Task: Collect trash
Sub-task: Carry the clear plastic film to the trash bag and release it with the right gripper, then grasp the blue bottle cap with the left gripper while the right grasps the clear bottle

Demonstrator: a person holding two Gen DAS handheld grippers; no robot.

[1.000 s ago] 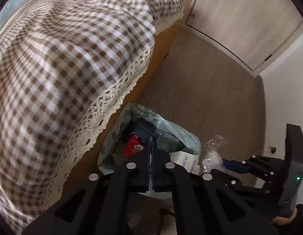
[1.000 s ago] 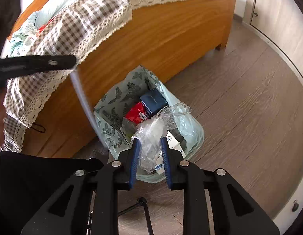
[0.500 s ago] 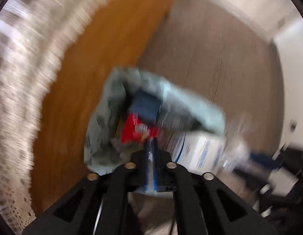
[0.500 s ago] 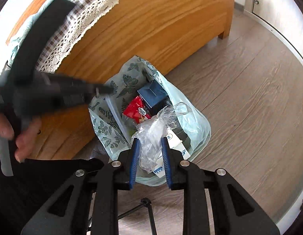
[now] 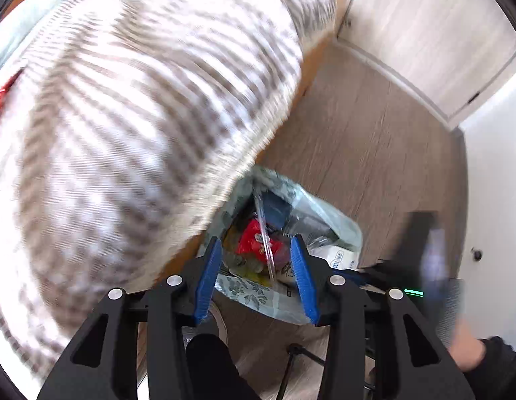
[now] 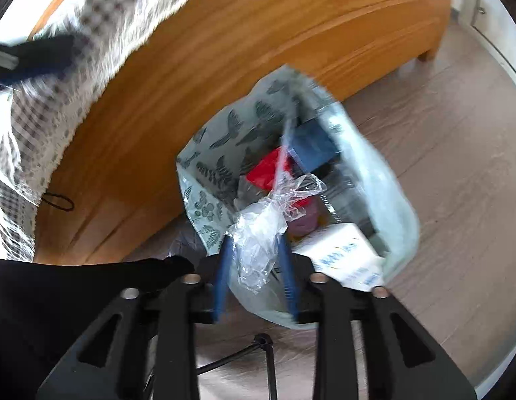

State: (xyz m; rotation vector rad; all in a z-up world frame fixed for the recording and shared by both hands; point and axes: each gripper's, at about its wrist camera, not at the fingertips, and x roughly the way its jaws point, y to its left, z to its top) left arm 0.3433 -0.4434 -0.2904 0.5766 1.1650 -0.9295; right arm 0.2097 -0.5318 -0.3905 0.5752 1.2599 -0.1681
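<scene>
Glossy crinkled clear plastic wrapper [image 6: 258, 233], thin printed plastic bag [image 6: 211, 173], polished wooden bedframe [image 6: 224, 50].

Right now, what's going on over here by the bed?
A person with two handheld grippers is collecting trash into a patterned trash bag on the floor beside the wooden bed frame. The right gripper is shut on crumpled clear plastic above the bag. The left gripper is open and empty; a clear straw stands in the bag.

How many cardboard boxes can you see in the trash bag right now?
2. A dark blue box sits at the far side of the trash bag, and a white box with blue print lies at the near right. More may be buried under other trash.
</scene>
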